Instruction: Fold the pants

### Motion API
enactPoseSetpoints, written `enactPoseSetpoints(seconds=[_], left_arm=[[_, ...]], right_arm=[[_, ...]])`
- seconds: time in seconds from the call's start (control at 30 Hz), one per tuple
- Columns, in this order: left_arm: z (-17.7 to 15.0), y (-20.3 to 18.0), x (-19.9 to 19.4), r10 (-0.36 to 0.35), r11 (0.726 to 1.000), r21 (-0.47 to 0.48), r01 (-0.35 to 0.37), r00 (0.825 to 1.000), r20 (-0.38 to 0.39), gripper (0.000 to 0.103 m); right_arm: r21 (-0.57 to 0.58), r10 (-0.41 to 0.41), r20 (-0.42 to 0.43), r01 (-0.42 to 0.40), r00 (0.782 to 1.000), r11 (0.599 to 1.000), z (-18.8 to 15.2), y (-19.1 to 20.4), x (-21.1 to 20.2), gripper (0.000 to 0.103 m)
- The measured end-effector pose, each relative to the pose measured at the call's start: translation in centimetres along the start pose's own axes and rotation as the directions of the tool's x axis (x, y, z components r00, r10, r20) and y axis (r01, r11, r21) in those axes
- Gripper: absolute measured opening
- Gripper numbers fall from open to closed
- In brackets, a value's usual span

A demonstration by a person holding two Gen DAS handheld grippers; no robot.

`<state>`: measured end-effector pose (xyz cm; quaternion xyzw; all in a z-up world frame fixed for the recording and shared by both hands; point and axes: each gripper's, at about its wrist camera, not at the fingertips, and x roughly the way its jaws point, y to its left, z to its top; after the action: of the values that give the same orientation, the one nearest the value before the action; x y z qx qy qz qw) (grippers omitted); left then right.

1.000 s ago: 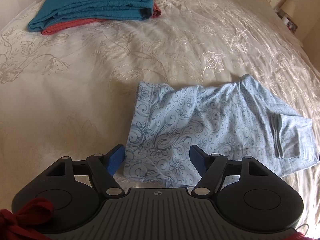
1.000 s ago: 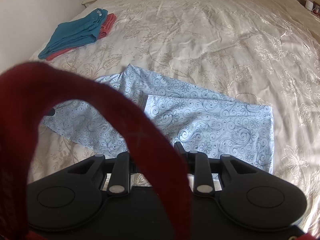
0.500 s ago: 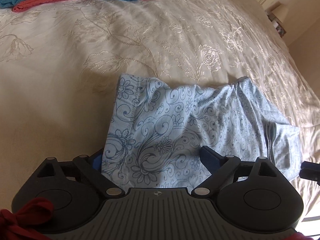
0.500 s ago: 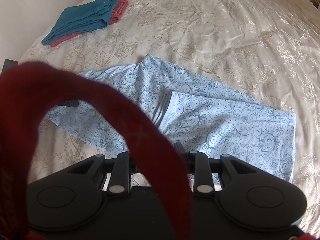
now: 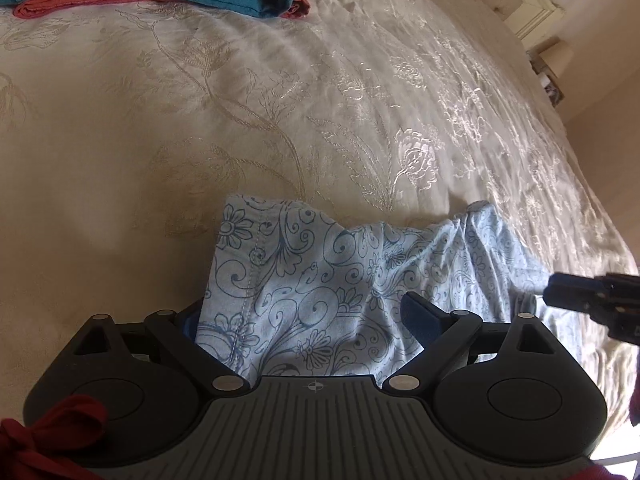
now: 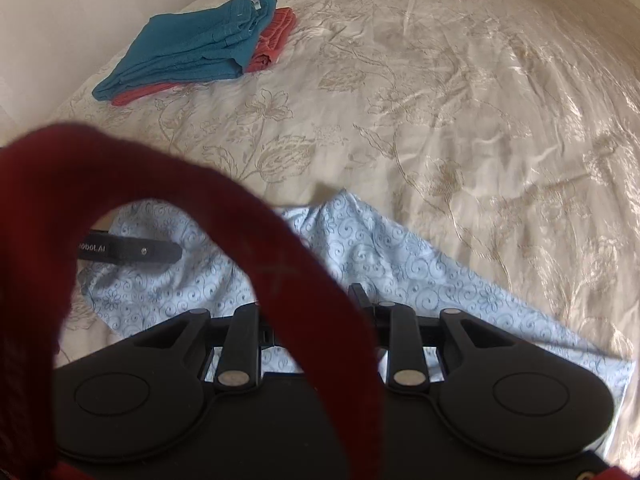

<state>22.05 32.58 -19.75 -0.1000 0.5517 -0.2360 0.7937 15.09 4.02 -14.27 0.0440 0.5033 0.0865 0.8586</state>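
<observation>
Partly: red strap (image 6: 280, 264) hides right gripper (image 6: 320, 300) fingertips.

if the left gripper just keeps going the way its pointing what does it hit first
Most likely the light blue patterned pants: the left gripper stands open, angled down over their near end, with the bedspread underneath. Depth is hard to judge.

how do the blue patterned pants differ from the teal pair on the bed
The patterned pants are pale blue with dark swirls and flowers; the teal pants are one plain colour. The patterned pants lie spread and rumpled near the cameras, with the left tongs open around one end; the teal pants sit farther off, neatly folded. The teal pants rest on a red garment; the patterned pants lie straight on the bedspread. Both are on the same bed.
</observation>
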Motion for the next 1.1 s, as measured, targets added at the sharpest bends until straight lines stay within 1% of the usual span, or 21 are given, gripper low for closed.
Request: enactPoseSetpoints(seconds=[0.23,0.3,0.37,0.43,0.47,0.5,0.53,0.6,0.63,0.7,0.73,0.77,0.83,0.9,0.93,0.97,1.03,1.07,1.1], left_arm=[[0.3,-0.3,-0.1,0.0,0.999,0.043,0.001,1.0,-0.021,0.092],[0.4,-0.2,0.0,-0.003,0.999,0.039,0.004,1.0,-0.026,0.092],[0.6,-0.1,0.0,-0.007,0.999,0.031,0.008,1.0,-0.031,0.092],[0.6,0.0,0.0,-0.01,1.0,0.022,0.011,0.999,-0.033,0.092],[0.6,0.0,0.0,-0.012,1.0,0.018,0.012,0.999,-0.033,0.092],[0.6,0.1,0.0,-0.013,1.0,0.014,0.013,0.999,-0.032,0.092],[0.6,0.1,0.0,-0.012,1.0,0.011,0.013,0.999,-0.032,0.092],[0.6,0.0,0.0,-0.009,1.0,0.009,0.01,0.999,-0.031,0.092],[0.6,0.0,0.0,-0.007,1.0,0.011,0.007,1.0,-0.031,0.092],[0.5,-0.1,0.0,0.001,1.0,0.019,0.0,0.999,-0.033,0.092],[0.5,-0.2,0.0,0.005,1.0,0.024,-0.004,0.999,-0.036,0.092],[0.5,-0.3,-0.1,0.008,1.0,0.028,-0.007,0.999,-0.037,0.092],[0.4,-0.3,-0.3,0.009,1.0,0.029,-0.008,0.999,-0.033,0.092],[0.5,-0.4,-0.5,0.015,1.0,0.027,-0.014,0.999,-0.03,0.092],[0.5,-0.4,-0.6,0.019,0.999,0.031,-0.018,0.999,-0.028,0.092],[0.5,-0.5,-0.7,0.024,0.999,0.036,-0.023,0.999,-0.027,0.092],[0.1,-0.9,-1.3,0.028,0.999,0.037,-0.028,1.0,-0.006,0.092],[-0.1,-1.2,-1.6,0.022,0.999,0.035,-0.022,1.0,0.007,0.092],[-0.3,-1.5,-2.1,0.007,0.999,0.035,-0.008,1.0,0.023,0.092]], right_arm=[[-0.044,-0.051,0.018,0.051,0.999,0.998,4.3,-0.5,3.9,0.038],[-0.073,-0.049,0.002,0.049,0.999,0.996,5.0,-0.6,4.8,0.038],[-0.113,-0.036,-0.032,0.032,0.999,0.993,5.5,-0.6,5.8,0.037],[-0.145,-0.01,-0.051,0.003,0.999,0.989,5.6,-0.4,6.2,0.021],[-0.157,0.012,-0.069,-0.023,0.998,0.987,5.6,-0.3,6.4,0.005],[-0.172,0.026,-0.083,-0.04,0.996,0.984,5.6,-0.1,6.6,0.005],[-0.199,0.017,-0.079,-0.033,0.997,0.979,5.6,0.2,6.7,0.005],[-0.225,-0.042,-0.058,0.028,0.997,0.974,5.6,0.2,7.2,0.004],[-0.198,-0.074,-0.061,0.061,0.995,0.978,5.9,-0.5,7.9,0.004],[-0.128,-0.085,-0.081,0.074,0.993,0.989,6.2,-1.6,8.9,0.004],[-0.119,-0.095,-0.077,0.086,0.992,0.989,6.3,-1.8,9.0,0.004],[-0.126,-0.11,-0.065,0.101,0.992,0.987,6.4,-1.8,8.9,0.004],[-0.129,-0.096,-0.054,0.089,0.994,0.988,6.4,-1.6,8.3,0.004],[-0.152,-0.112,-0.044,0.104,0.993,0.983,6.4,-1.2,7.8,0.005],[-0.169,-0.101,-0.023,0.095,0.995,0.981,6.4,-0.8,7.1,0.008],[-0.182,-0.056,0.0,0.055,0.998,0.982,6.6,-0.5,6.5,0.017],[-0.204,0.047,0.013,-0.043,0.999,0.978,6.9,0.8,5.5,0.018],[-0.23,0.093,0.008,-0.089,0.996,0.969,7.0,1.9,5.1,0.025],[-0.246,0.128,0.006,-0.122,0.992,0.962,7.2,2.7,4.9,0.03]])
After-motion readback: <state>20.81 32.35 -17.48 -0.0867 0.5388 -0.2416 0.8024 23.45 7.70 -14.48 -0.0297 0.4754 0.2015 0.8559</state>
